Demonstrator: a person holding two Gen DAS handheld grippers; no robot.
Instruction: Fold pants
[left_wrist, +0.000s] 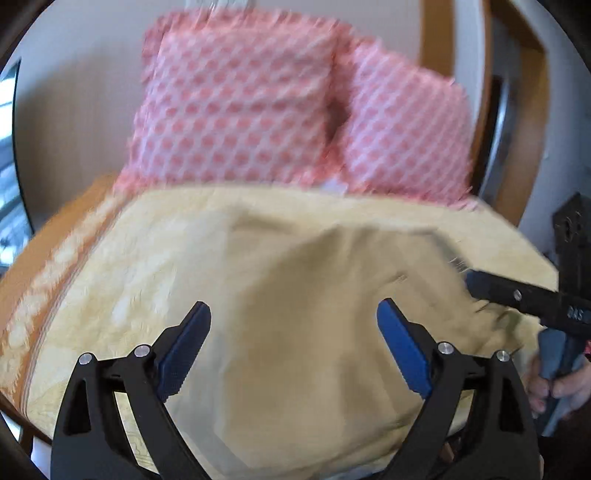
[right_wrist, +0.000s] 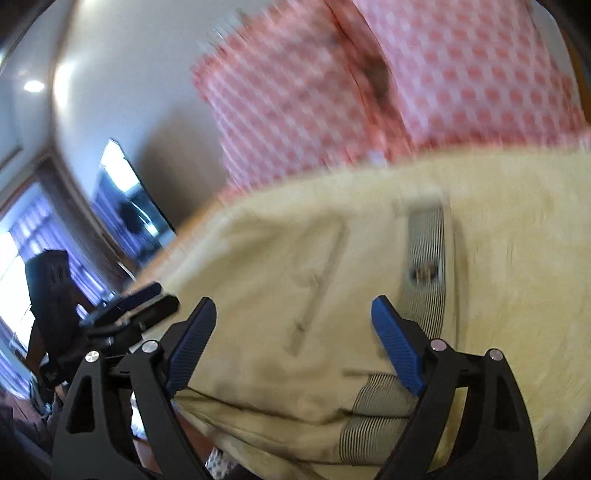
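Note:
Beige pants (left_wrist: 314, 302) lie spread on a yellow bedspread (left_wrist: 155, 236). In the right wrist view the pants (right_wrist: 295, 280) show a striped waistband lining (right_wrist: 424, 243) and a pocket seam. My left gripper (left_wrist: 293, 314) is open and empty, hovering over the pants. My right gripper (right_wrist: 293, 312) is open and empty above the waistband end. The right gripper also shows at the right edge of the left wrist view (left_wrist: 517, 295). The left gripper appears at the left of the right wrist view (right_wrist: 129, 306). Both views are blurred by motion.
Two pink patterned pillows (left_wrist: 240, 103) stand at the head of the bed against a pale wall. A wooden frame (left_wrist: 517, 92) is at the right. A window with curtains (right_wrist: 26, 240) is far left in the right wrist view.

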